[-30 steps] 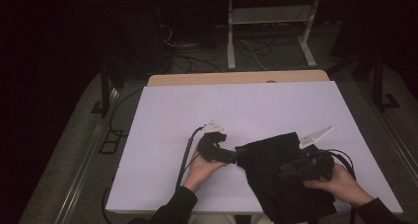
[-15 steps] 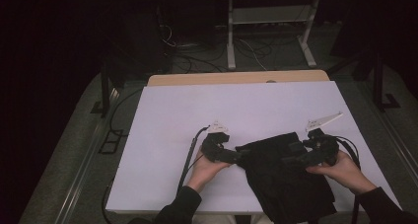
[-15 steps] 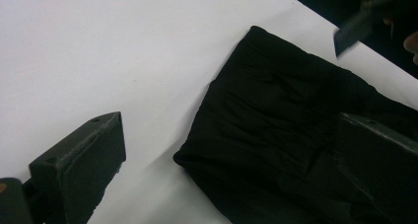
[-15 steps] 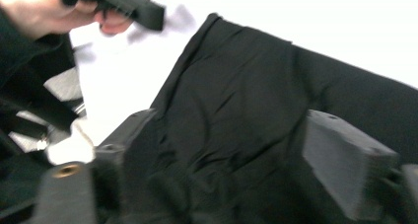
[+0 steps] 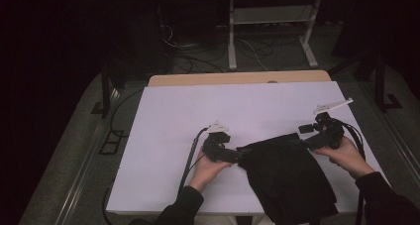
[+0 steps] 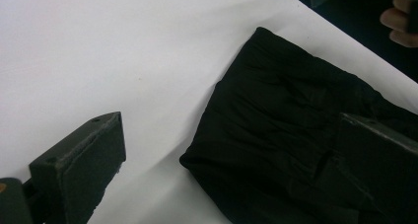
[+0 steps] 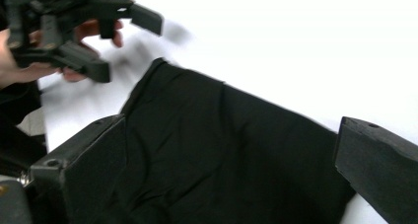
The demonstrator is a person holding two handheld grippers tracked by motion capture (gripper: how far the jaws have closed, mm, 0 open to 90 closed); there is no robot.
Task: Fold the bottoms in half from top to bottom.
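Overhead, black cloth (image 5: 287,173) overhanging table (image 5: 208,106)

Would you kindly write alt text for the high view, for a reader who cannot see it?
A black garment lies on a white table, its near end hanging over the front edge. A person's hands hold the left gripper at its left edge and the right gripper, jaws open, at its far right corner. Behind stand cables and a white metal frame.

The cloth (image 5: 285,173) lies on the table's (image 5: 247,106) near right part, hanging over the front edge. Left gripper (image 5: 236,155) sits at its left edge, right gripper (image 5: 303,136) at its far right corner.
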